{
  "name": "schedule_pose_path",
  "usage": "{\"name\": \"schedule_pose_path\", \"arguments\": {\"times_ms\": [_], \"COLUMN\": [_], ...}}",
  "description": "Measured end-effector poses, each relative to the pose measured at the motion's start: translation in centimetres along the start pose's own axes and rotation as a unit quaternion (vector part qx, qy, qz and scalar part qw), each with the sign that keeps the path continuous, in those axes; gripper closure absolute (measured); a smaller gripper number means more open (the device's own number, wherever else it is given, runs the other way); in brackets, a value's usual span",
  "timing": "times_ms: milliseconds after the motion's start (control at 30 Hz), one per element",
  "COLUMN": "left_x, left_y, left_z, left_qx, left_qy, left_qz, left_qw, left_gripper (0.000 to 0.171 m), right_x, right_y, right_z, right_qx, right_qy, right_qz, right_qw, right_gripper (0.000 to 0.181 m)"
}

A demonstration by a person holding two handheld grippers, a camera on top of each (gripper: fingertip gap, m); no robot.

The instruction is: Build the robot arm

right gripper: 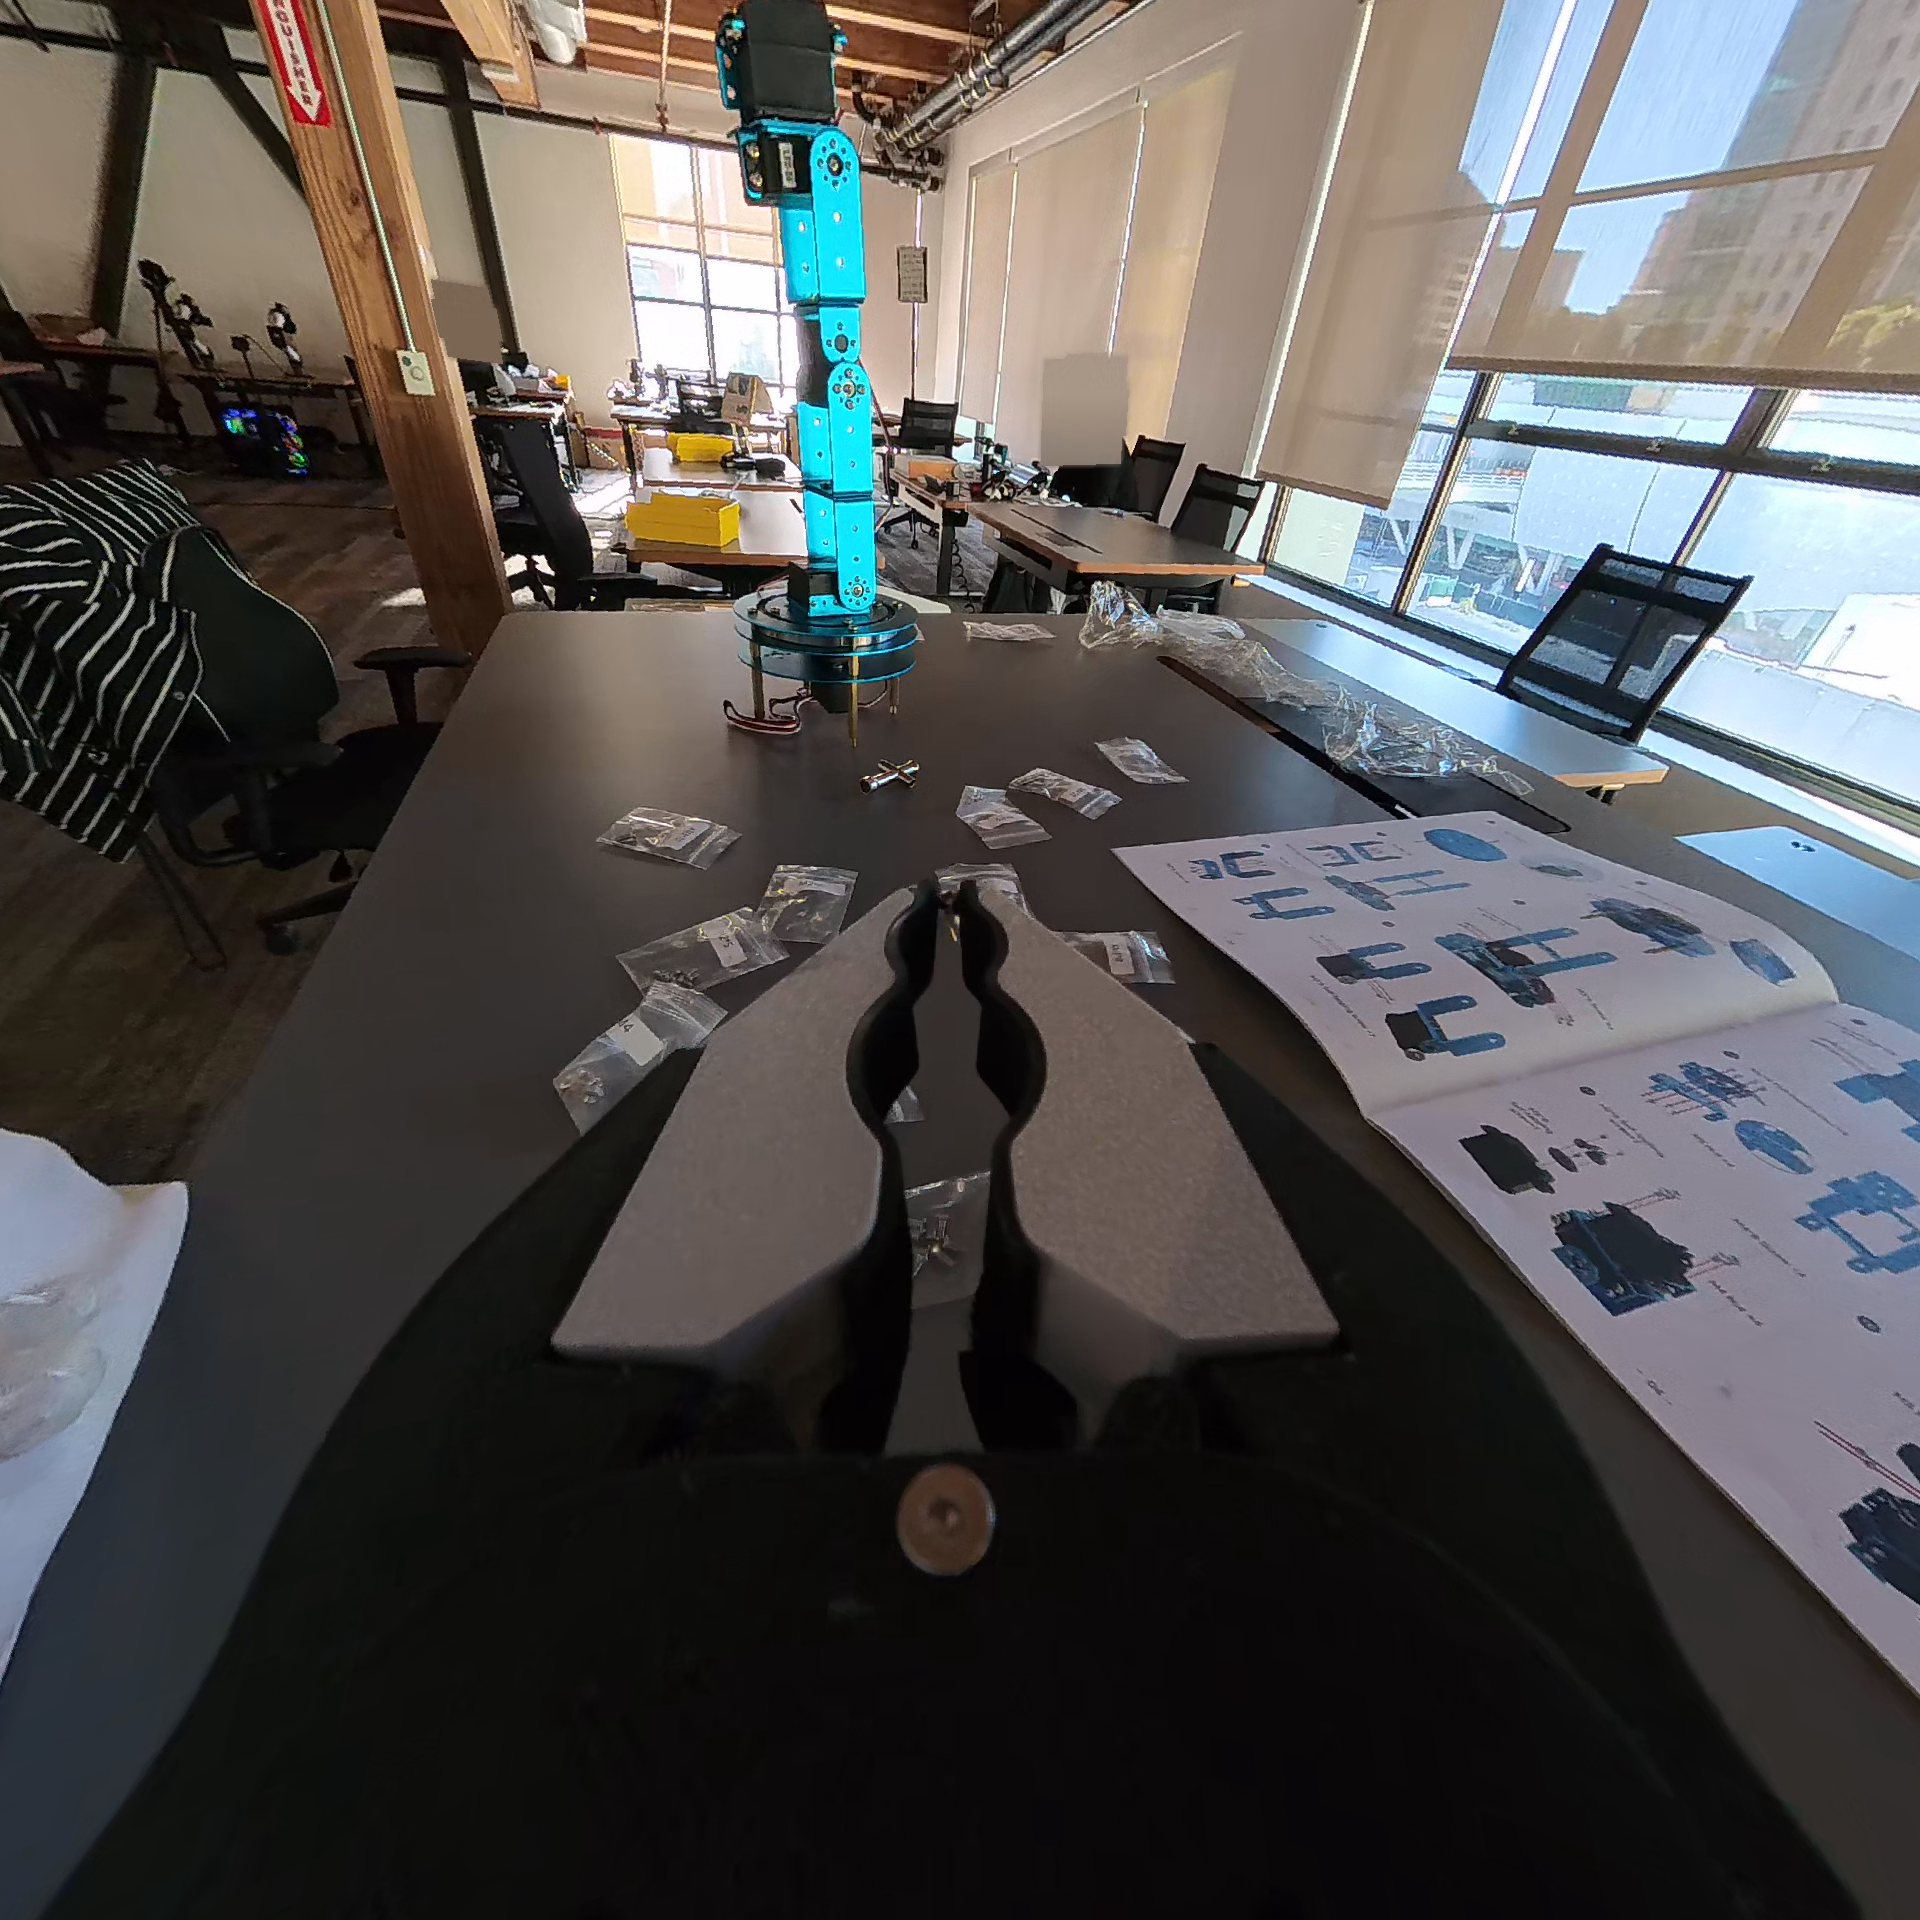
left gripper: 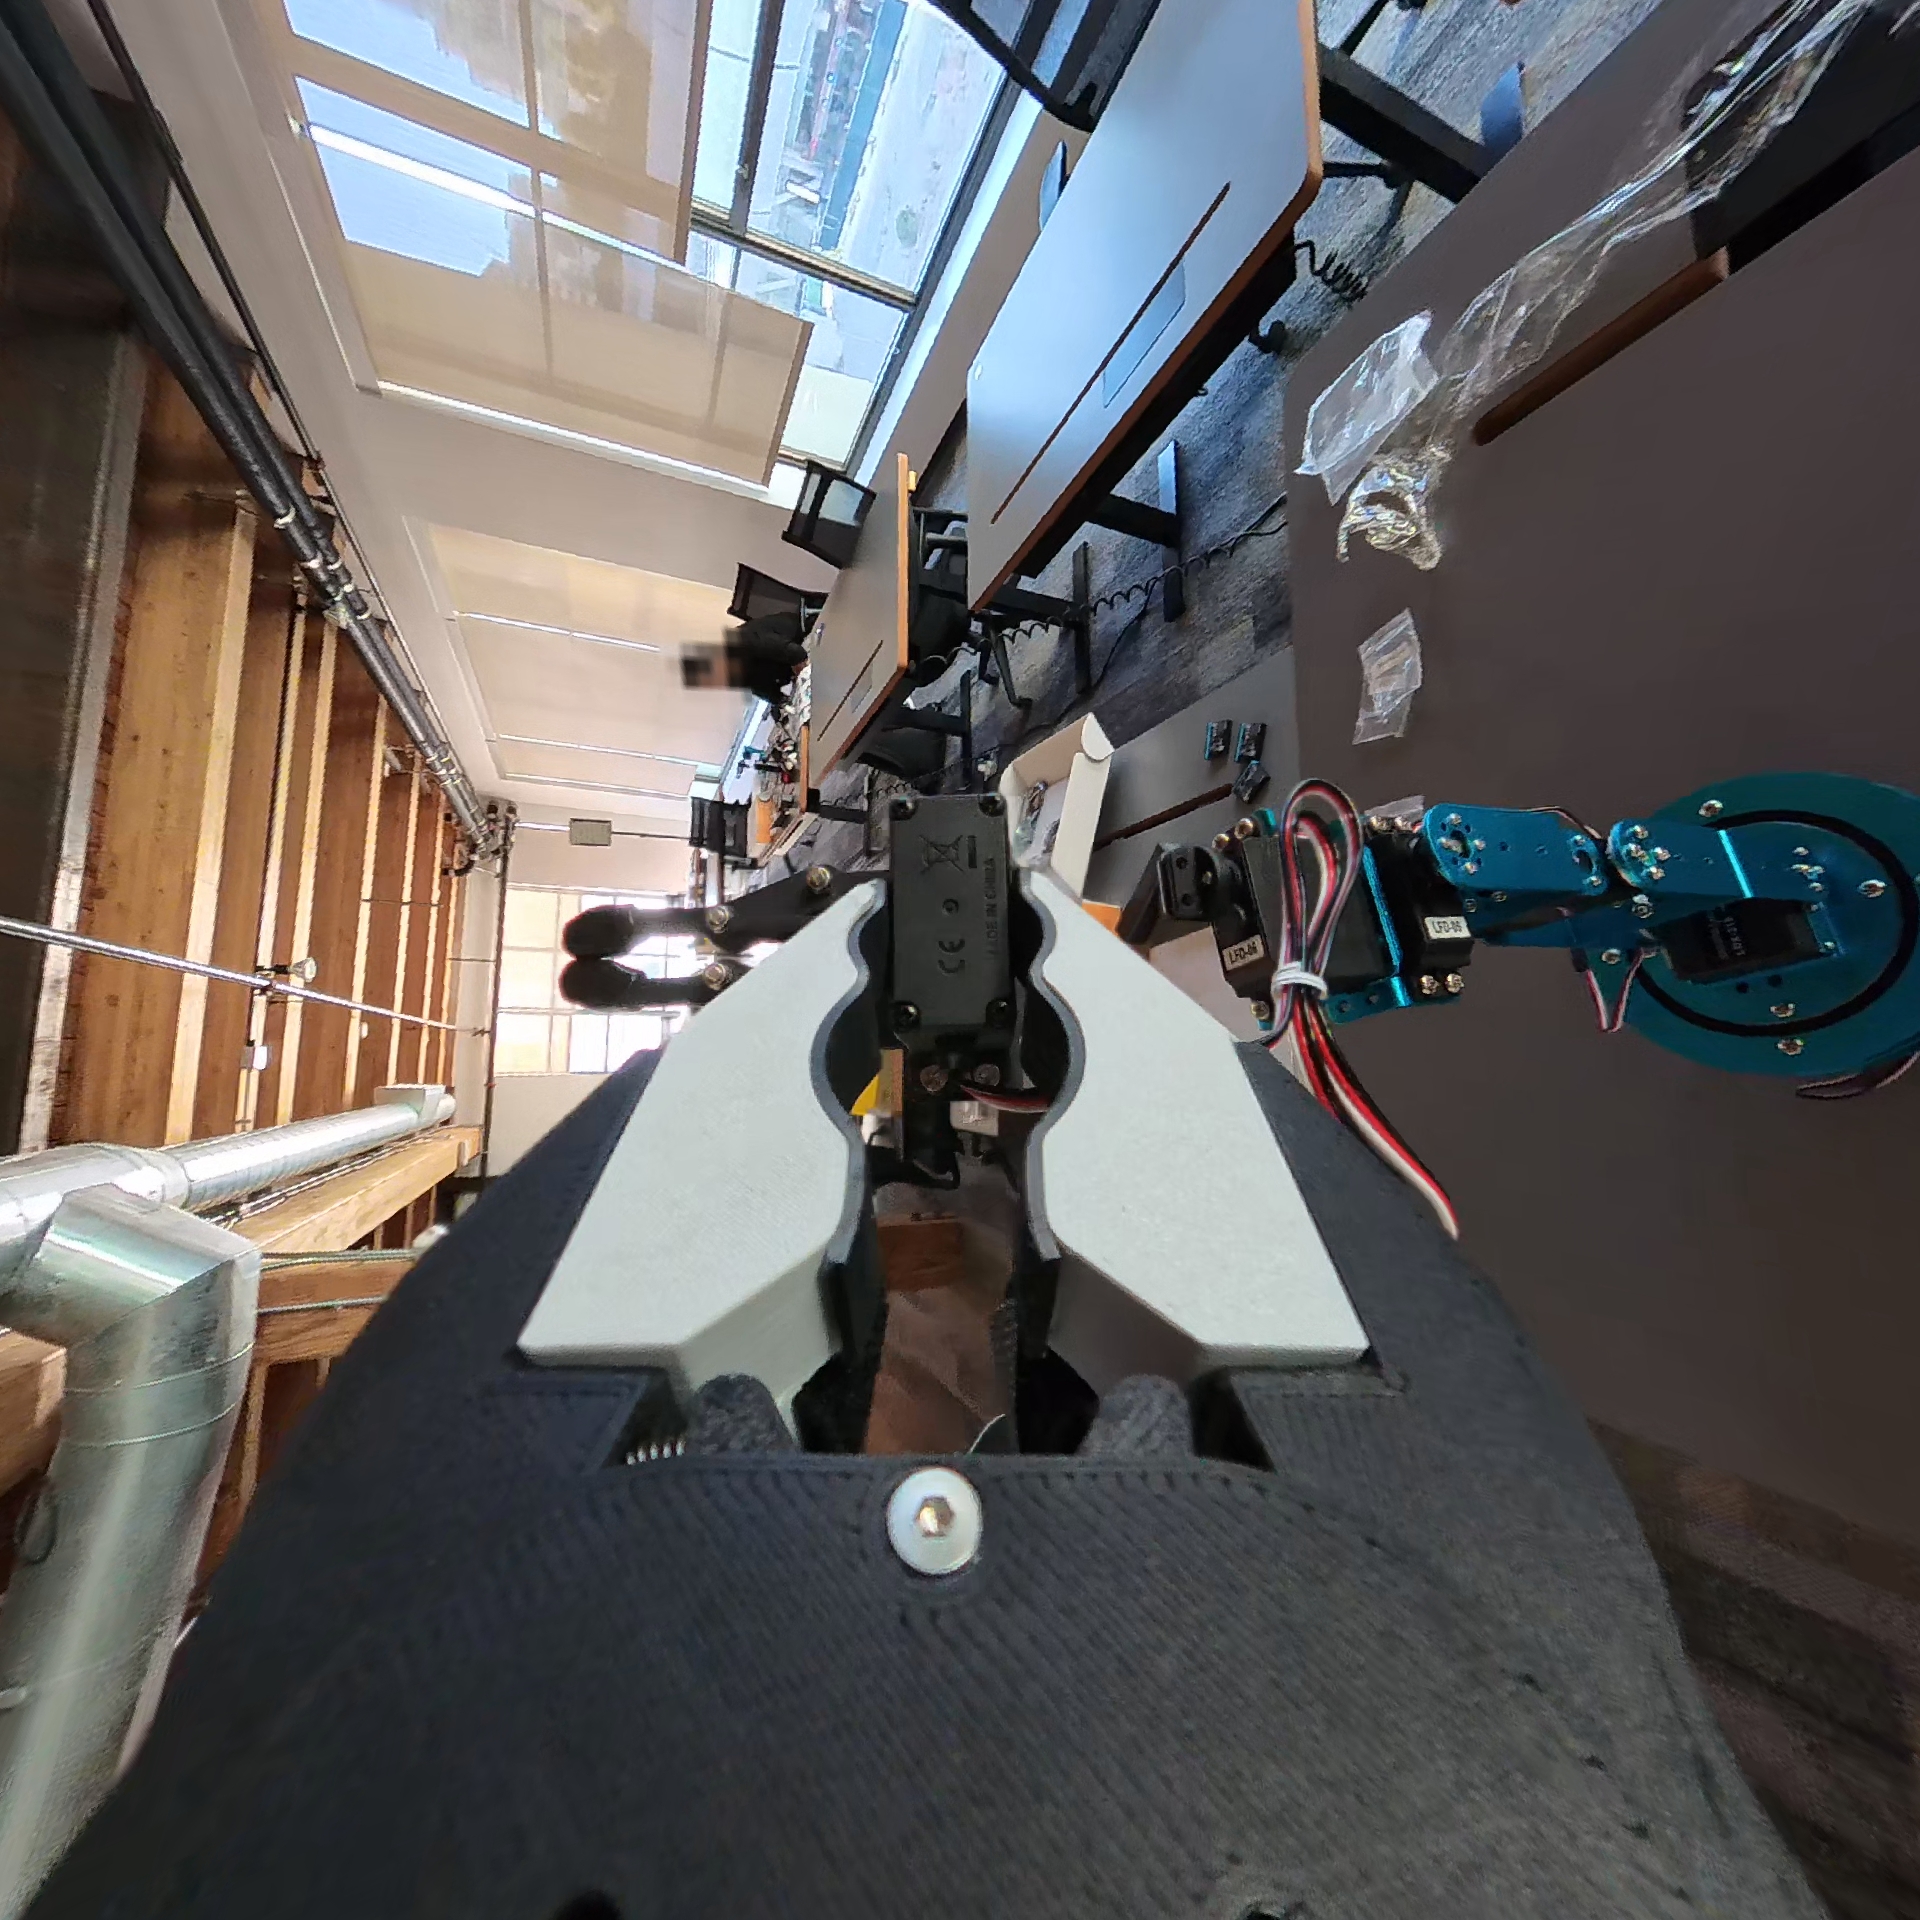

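My left gripper (left gripper: 950,891) is shut on a black servo (left gripper: 948,940) that carries a black claw (left gripper: 644,951) reaching out to the left; this view is turned on its side. Just right of the servo stands a blue metal robot arm (left gripper: 1496,894) on its round blue base (left gripper: 1787,925), with red, white and black wires hanging from it. In the right wrist view the same blue arm (right gripper: 831,343) stands upright at the far end of the dark table (right gripper: 468,831). My right gripper (right gripper: 948,896) is shut on a small screw (right gripper: 948,908), held above the table.
Several small clear bags of hardware (right gripper: 665,836) lie scattered on the table. An open instruction booklet (right gripper: 1558,1039) lies at the right, a small metal cross wrench (right gripper: 896,777) near the arm's base, crumpled clear wrap (right gripper: 1299,686) behind. An office chair with a striped garment (right gripper: 94,644) stands left. My right fingertips sit around 50 cm from my left ones.
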State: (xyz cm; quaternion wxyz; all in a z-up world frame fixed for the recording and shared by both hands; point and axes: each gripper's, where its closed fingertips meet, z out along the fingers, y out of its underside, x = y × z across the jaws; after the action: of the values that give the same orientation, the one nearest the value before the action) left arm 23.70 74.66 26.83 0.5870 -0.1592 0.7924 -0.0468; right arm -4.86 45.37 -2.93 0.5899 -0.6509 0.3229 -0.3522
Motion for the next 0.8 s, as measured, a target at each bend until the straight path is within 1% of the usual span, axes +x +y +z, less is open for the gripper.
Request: {"name": "schedule_pose_path", "arguments": {"times_ms": [300, 500, 600, 667, 733, 800], "left_x": [0.1, -0.2, -1.0, -1.6, -2.2, -2.7], "left_y": [0.4, 0.7, 1.4, 2.0, 2.5, 3.0], "left_z": [-0.8, -1.1, -1.1, -1.2, -1.1, -1.0], "left_qx": [0.031, 0.077, 0.109, 0.139, 0.178, 0.218], "left_qy": [0.006, 0.020, 0.029, 0.048, 0.076, 0.115], "left_qz": [0.009, -0.019, -0.055, -0.095, -0.144, -0.201], "left_qw": [0.999, 0.997, 0.992, 0.985, 0.970, 0.948], "left_gripper": [0.151, 0.150, 0.151, 0.151, 0.151, 0.151], "right_x": [0.1, 0.9, 1.2, 1.4, 1.9, 2.8], "right_y": [0.1, 0.0, -0.9, -1.5, -2.1, -2.6], "right_z": [-0.2, -0.6, -1.0, -1.3, -1.5, -1.7], "right_qx": [-0.009, -0.010, 0.004, 0.012, 0.019, 0.027], "right_qy": [0.010, 0.025, 0.028, 0.031, 0.042, 0.064], "right_qz": [-0.023, -0.033, -0.028, -0.028, -0.033, -0.022], "right_qw": [1.000, 0.999, 0.999, 0.999, 0.998, 0.997], "right_gripper": [0.178, 0.178, 0.178, 0.178, 0.178, 0.178]}}
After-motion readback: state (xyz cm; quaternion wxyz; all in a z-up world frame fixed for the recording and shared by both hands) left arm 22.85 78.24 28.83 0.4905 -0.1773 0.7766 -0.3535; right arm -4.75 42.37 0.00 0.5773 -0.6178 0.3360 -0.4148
